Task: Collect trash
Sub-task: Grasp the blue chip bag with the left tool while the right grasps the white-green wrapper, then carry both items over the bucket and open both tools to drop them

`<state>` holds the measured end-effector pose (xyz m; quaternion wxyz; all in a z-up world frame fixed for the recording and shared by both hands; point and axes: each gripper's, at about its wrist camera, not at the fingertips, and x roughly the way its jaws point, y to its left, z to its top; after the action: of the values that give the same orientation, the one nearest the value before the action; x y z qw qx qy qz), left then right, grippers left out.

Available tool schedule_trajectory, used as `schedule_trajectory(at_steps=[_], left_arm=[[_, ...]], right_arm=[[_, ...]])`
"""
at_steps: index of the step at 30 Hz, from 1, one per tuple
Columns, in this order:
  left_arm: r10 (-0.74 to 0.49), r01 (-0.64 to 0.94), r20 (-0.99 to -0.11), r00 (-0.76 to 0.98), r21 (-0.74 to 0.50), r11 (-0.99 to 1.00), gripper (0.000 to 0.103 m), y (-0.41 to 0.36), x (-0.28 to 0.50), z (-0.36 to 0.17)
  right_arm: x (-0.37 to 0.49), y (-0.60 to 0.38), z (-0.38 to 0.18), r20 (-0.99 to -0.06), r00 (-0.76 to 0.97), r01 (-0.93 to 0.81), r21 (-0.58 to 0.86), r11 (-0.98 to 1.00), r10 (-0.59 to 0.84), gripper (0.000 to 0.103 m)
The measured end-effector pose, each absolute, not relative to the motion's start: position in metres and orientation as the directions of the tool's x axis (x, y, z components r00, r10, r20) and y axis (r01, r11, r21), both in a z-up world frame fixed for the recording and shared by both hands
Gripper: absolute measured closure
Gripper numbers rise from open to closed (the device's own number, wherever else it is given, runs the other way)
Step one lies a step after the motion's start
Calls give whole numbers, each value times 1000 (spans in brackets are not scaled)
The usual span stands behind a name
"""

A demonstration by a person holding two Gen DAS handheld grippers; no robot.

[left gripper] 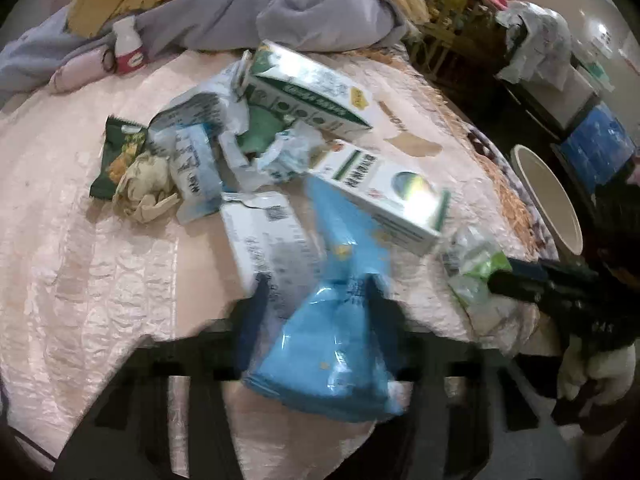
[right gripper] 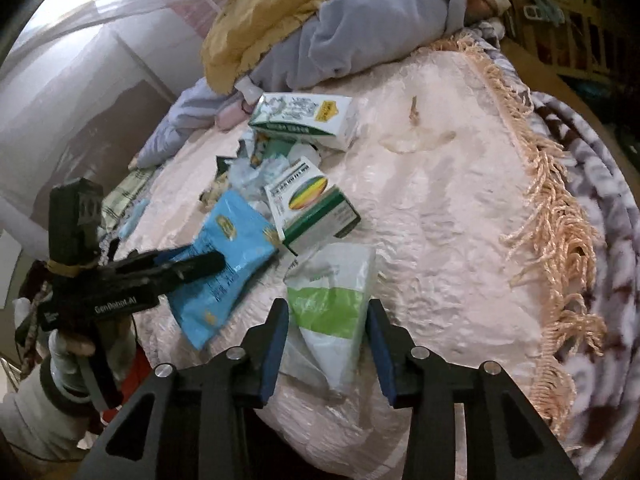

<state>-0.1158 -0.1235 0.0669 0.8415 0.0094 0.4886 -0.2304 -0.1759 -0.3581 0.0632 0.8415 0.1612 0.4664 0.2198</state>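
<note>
Your left tongs (left gripper: 316, 292) sat around the blue snack bag (left gripper: 332, 320), 1 finger each side; blur hid whether the pads pressed it, so I could not tell grip from release. Seen from the right wrist, those left tongs (right gripper: 208, 262) lay across the blue snack bag (right gripper: 228, 256) on the pink bedspread (right gripper: 440, 240), your gloved left hand (right gripper: 68, 348) below them.

Your right tongs (right gripper: 327, 324) straddled the green-and-white plastic wrapper (right gripper: 332, 304), jaws parted, blue pads (right gripper: 276, 344) close beside its edges; contact was unclear. From the left wrist, the right tongs (left gripper: 496, 284) met that green-and-white plastic wrapper (left gripper: 476, 268) near the bed edge, gloved right hand (left gripper: 596, 368) behind.

Trash was piled mid-bed:
- 2 green-and-white cartons: far carton (left gripper: 308, 92), near carton (left gripper: 388, 196) just beyond the blue bag
- white printed sheet (left gripper: 264, 236) touching the blue bag's left side
- crumpled white plastic (left gripper: 264, 156) between the cartons
- dark green snack packet (left gripper: 116, 152) and crumpled brown paper (left gripper: 148, 188) at the left
- small red-and-white bottle (left gripper: 128, 48) by the grey clothing (left gripper: 304, 12)

A cream bin rim (left gripper: 548, 200) stood off the bed's right edge
</note>
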Motion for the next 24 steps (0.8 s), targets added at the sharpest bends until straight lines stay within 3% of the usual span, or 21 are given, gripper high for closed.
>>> schedule_trajectory(at_steps=[4,15,24], left_arm=[[-410,434,-832,374,-233,870,79,-133,-121,74],[-549,519,-747,375,-321,792,79,-196,-127,133],[-641,605,-710,293,-382,699,79,-308,-116,151]], right_arm=[[-180,-362,78,-691,508,-244,458,855,515,78],[-202,-426,125,-635,644,-197,401,895,427,79],[-227,-535,138,-667,731,36,253,967,148,79]])
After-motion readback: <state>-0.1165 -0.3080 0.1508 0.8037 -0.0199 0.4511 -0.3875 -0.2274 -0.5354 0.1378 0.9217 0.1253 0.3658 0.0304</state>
